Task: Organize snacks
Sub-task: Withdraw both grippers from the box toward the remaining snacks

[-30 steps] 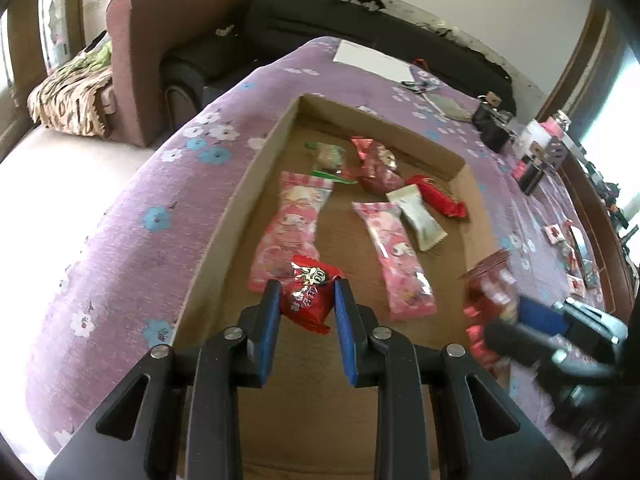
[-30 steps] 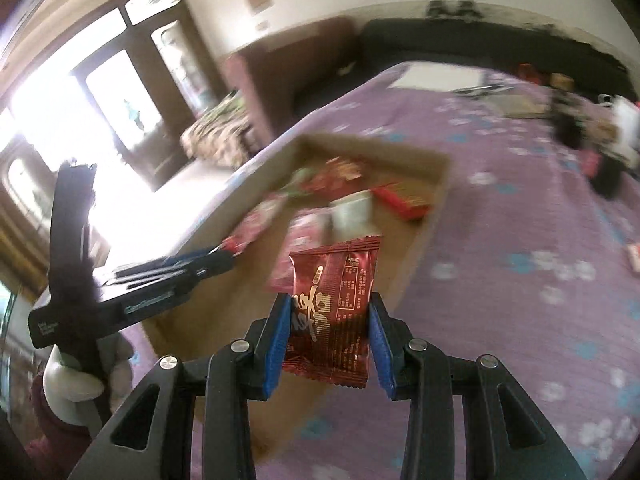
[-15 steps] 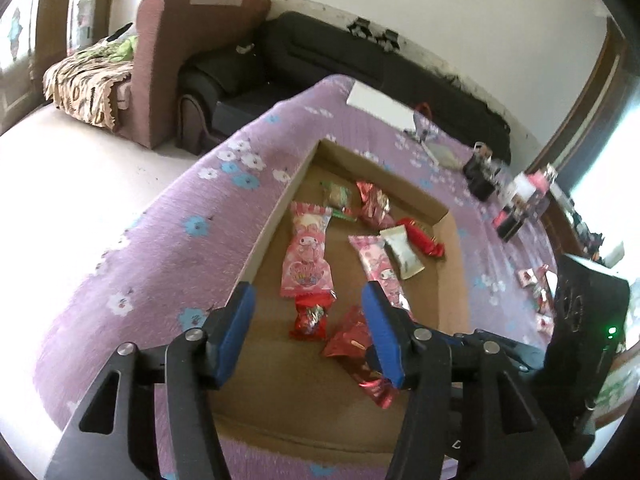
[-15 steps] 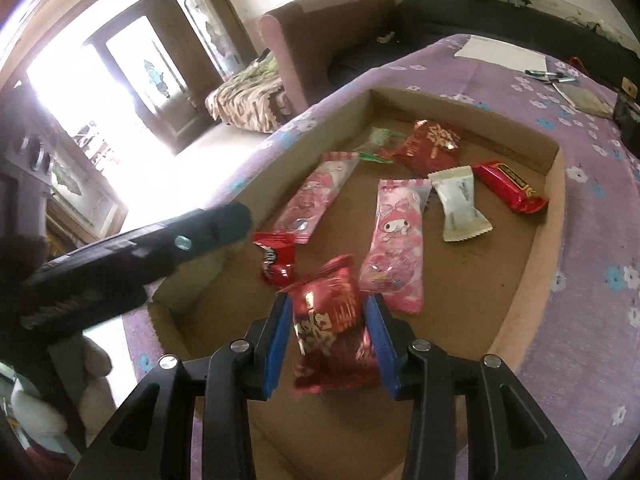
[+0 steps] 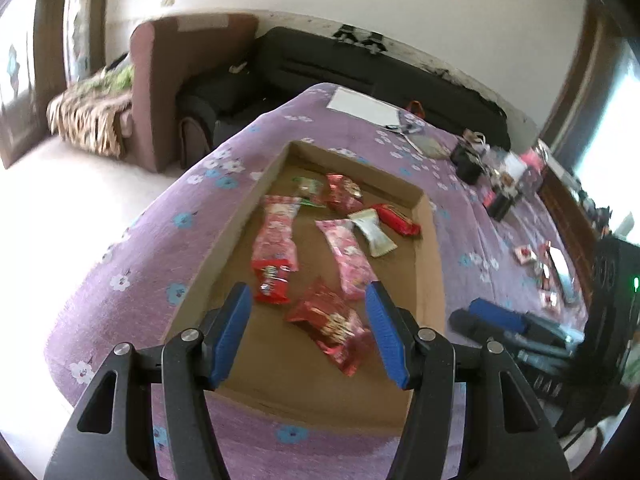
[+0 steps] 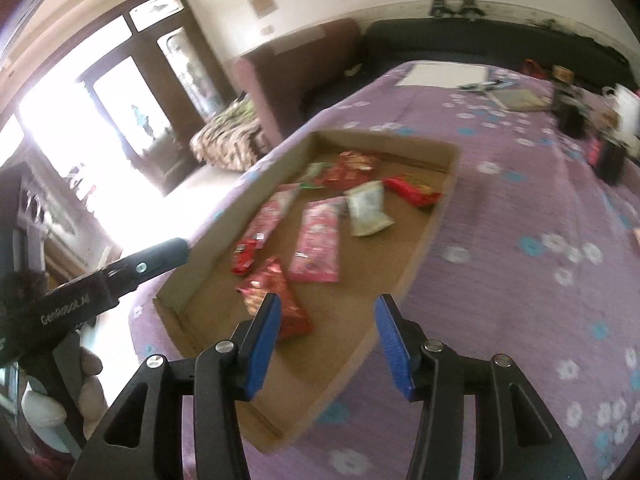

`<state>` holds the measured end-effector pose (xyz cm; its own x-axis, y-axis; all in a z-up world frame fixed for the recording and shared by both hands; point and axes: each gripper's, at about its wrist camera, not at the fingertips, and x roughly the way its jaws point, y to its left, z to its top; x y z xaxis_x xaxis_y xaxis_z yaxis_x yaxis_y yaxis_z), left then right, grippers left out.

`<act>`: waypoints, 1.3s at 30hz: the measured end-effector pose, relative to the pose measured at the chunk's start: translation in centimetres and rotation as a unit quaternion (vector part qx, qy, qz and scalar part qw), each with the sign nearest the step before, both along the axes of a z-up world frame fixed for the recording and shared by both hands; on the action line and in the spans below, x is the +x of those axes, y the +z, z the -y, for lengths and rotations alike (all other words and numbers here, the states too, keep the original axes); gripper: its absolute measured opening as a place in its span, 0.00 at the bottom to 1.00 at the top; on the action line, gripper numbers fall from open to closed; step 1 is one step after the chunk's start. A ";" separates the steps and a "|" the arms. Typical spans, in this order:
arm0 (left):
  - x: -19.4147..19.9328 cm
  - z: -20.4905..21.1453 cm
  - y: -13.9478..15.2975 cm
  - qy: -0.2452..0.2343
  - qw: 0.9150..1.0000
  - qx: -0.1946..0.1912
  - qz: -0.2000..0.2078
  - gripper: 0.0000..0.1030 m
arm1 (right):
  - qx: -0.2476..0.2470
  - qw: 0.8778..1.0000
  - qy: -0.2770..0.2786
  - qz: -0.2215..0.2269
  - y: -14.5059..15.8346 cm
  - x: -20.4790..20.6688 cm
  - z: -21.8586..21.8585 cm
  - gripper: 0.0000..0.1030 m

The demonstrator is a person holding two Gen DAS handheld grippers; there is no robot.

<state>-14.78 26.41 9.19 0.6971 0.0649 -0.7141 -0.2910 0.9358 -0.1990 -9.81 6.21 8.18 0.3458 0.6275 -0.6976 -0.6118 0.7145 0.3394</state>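
Observation:
A shallow cardboard box [image 5: 430,276] [image 6: 436,216] lies on the purple flowered cloth and holds several snack packets. A large red packet [image 5: 332,326] [image 6: 276,300] and a small red packet [image 5: 272,280] [image 6: 245,255] lie at its near end. Two pink packets [image 5: 276,236] [image 6: 320,240], a white one [image 5: 372,232], and red and green ones lie farther in. My left gripper [image 5: 308,330] is open and empty above the near end. My right gripper [image 6: 326,336] is open and empty over the box's near right edge.
More small snack packets [image 5: 540,264] lie on the cloth to the right of the box. Dark boxes and clutter [image 5: 496,172] stand at the far right, with white paper [image 5: 360,106] at the far end. A sofa [image 5: 180,80] stands beyond the table.
Both grippers opened and let go of their red packets, which now lie at the box's near end. Both grippers have drawn back and up from the box.

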 end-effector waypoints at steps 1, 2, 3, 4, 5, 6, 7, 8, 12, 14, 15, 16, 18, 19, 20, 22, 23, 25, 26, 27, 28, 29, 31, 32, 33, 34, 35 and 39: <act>-0.1 0.9 0.2 -0.006 1.000 0.014 0.000 0.57 | 0.002 1.000 -0.010 -0.002 -0.1 0.2 1.0 0.49; -0.1 1.7 0.3 -0.011 1.000 0.024 0.000 0.57 | 0.005 1.000 -0.022 -0.004 -0.2 0.4 2.3 0.49; -0.2 2.8 0.5 -0.019 0.999 0.037 0.000 0.57 | 0.006 0.999 -0.032 -0.004 -0.3 0.6 3.2 0.49; -0.2 3.6 0.5 -0.025 0.999 0.045 -0.001 0.57 | 0.008 0.999 -0.042 -0.005 -0.5 0.8 4.2 0.49; -0.2 4.4 0.5 -0.034 0.998 0.053 -0.002 0.57 | 0.009 0.999 -0.052 -0.005 -0.6 0.9 5.3 0.49; -0.1 5.4 0.5 -0.046 0.997 0.061 -0.005 0.58 | 0.010 0.998 -0.062 -0.004 -0.7 1.1 6.3 0.49; 0.0 6.3 0.4 -0.056 0.996 0.068 -0.009 0.63 | 0.010 0.997 -0.070 -0.004 -0.8 1.2 7.1 0.50; 0.2 7.2 0.3 -0.065 0.995 0.077 -0.013 0.64 | 0.010 0.996 -0.083 -0.004 -1.0 1.4 8.2 0.50; 0.8 10.9 -0.5 -0.104 0.989 0.103 -0.033 0.64 | 0.015 0.992 -0.124 -0.012 -1.6 2.1 11.9 0.50; 1.1 12.5 -0.8 -0.123 0.986 0.107 -0.040 0.64 | 0.017 0.990 -0.140 -0.015 -1.9 2.2 13.7 0.50; 1.2 13.4 -1.0 -0.135 0.984 0.109 -0.045 0.64 | 0.018 0.989 -0.146 -0.016 -2.0 2.2 14.5 0.50; 1.3 14.1 -1.1 -0.142 0.983 0.110 -0.048 0.64 | 0.018 0.988 -0.151 -0.016 -2.1 2.2 15.0 0.50; 1.6 15.6 -1.5 -0.158 0.979 0.115 -0.055 0.64 | 0.020 0.987 -0.161 -0.019 -2.5 2.3 16.2 0.50; 1.7 16.1 -1.7 -0.163 0.978 0.118 -0.058 0.64 | 0.021 0.986 -0.167 -0.021 -2.7 2.4 16.8 0.50; 1.8 16.8 -1.9 -0.169 0.976 0.122 -0.062 0.64 | 0.023 0.985 -0.170 -0.022 -2.8 2.4 17.3 0.50; 2.0 17.7 -2.3 -0.176 0.974 0.127 -0.068 0.64 | 0.027 0.983 -0.179 -0.025 -3.2 2.4 18.7 0.51; 2.0 18.2 -2.5 -0.179 0.973 0.130 -0.071 0.64 | 0.028 0.983 -0.182 -0.026 -3.3 2.5 19.1 0.51; 2.4 19.0 -2.9 -0.183 0.971 0.134 -0.078 0.64 | 0.032 0.980 -0.192 -0.030 -3.6 2.6 20.4 0.51; 2.5 19.4 -3.1 -0.185 0.970 0.136 -0.081 0.64 | 0.033 0.979 -0.197 -0.032 -3.8 2.7 21.0 0.51; 2.7 19.7 -3.4 -0.188 0.969 0.139 -0.086 0.64 | 0.034 0.978 -0.201 -0.033 -3.9 2.8 21.3 0.51; 2.9 20.0 -3.6 -0.189 0.968 0.141 -0.089 0.64 | 0.036 0.977 -0.205 -0.034 -4.0 2.9 21.9 0.51; 3.1 20.2 -3.8 -0.191 0.967 0.142 -0.092 0.64 | 0.037 0.976 -0.210 -0.035 -4.1 2.9 22.4 0.51; 3.4 20.8 -4.2 -0.195 0.965 0.144 -0.098 0.64 | 0.041 0.974 -0.221 -0.037 -4.2 3.1 23.7 0.51; 3.6 21.0 -4.3 -0.197 0.964 0.146 -0.101 0.64 | 0.043 0.972 -0.227 -0.037 -4.3 3.2 24.3 0.51; 3.8 21.2 -4.5 -0.199 0.963 0.147 -0.103 0.64 | 0.045 0.971 -0.231 -0.038 -4.3 3.3 24.7 0.51; 3.9 21.5 -4.6 -0.201 0.963 0.149 -0.105 0.64 | 0.047 0.970 -0.235 -0.039 -4.3 3.4 25.3 0.51; 4.1 21.7 -4.7 -0.203 0.962 0.149 -0.107 0.64 | 0.049 0.968 -0.242 -0.039 -4.3 3.5 26.0 0.51; 4.7 22.5 -5.4 -0.211 0.959 0.150 -0.115 0.64 | 0.052 0.963 -0.260 -0.040 -4.3 3.8 27.7 0.51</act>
